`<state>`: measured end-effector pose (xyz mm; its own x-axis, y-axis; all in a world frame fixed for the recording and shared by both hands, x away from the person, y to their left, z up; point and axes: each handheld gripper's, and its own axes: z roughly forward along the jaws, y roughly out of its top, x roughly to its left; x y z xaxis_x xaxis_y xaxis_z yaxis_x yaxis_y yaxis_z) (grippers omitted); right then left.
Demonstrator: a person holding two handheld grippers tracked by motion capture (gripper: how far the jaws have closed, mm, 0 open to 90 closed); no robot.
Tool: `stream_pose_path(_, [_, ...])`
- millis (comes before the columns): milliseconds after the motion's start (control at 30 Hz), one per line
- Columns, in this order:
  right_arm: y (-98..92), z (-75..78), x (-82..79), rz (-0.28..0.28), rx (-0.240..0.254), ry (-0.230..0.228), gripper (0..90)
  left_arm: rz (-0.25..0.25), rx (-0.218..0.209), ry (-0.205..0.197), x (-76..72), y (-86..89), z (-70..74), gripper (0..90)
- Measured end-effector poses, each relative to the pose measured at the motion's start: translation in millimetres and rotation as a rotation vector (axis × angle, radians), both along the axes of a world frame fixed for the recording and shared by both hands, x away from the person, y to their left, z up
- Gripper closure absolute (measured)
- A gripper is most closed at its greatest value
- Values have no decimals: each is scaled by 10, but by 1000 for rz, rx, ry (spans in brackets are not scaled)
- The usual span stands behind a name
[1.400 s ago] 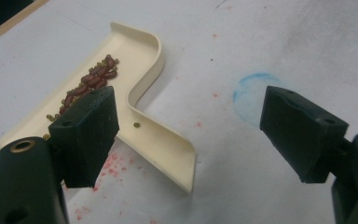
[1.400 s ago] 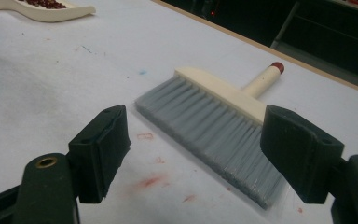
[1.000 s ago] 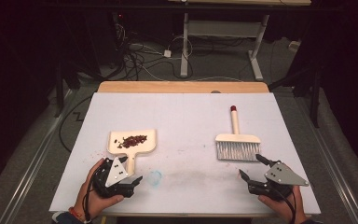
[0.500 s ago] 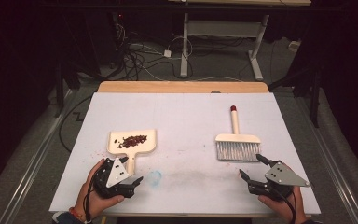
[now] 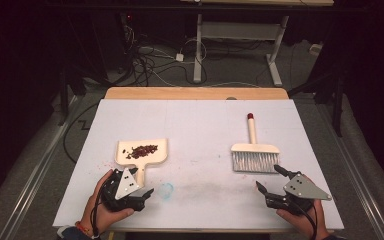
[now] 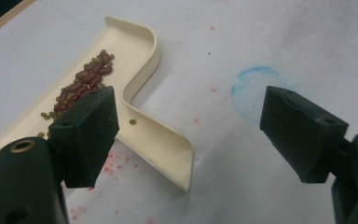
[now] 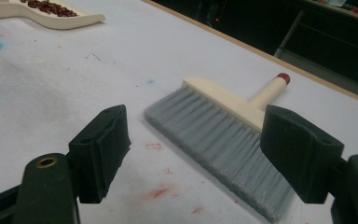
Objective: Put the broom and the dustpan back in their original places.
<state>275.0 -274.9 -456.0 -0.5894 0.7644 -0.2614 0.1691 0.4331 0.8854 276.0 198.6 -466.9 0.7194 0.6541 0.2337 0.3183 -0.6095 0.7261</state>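
Two grippers are held low at the near edge of the white surface, one in each hand; the left gripper is seen at about seven o'clock in the high view, gripped by the left hand, and its fingers are spread wide with nothing between them; the right gripper is seen at about five o'clock, gripped by the right hand, its fingers likewise parted wide and empty.

Just beyond the left gripper, toward twelve o'clock from it, a cream dustpan lies flat on the surface with its short handle pointing back at the gripper; in the left gripper view the handle is seen just ahead of one finger, not touched; a small heap of red beans with a few green ones is gathered inside the pan; a faint blue ring is marked on the surface at three o'clock from the left gripper.

Just beyond the right gripper, at about eleven o'clock from it, a hand brush lies flat, its grey bristles toward the gripper and its cream, red-tipped handle pointing to twelve o'clock; the bristles are seen between the open fingers in the right gripper view, untouched; dustpan and brush lie well apart.

Farther off, a wooden strip runs along the far edge of the surface; cables are strewn on the floor behind it.
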Motion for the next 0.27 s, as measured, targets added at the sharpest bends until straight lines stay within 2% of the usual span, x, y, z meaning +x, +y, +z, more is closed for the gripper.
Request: stream_pose_path(267, [19, -6, 4, 5, -8, -1, 236, 3, -5, 4, 17, -10, 1, 185])
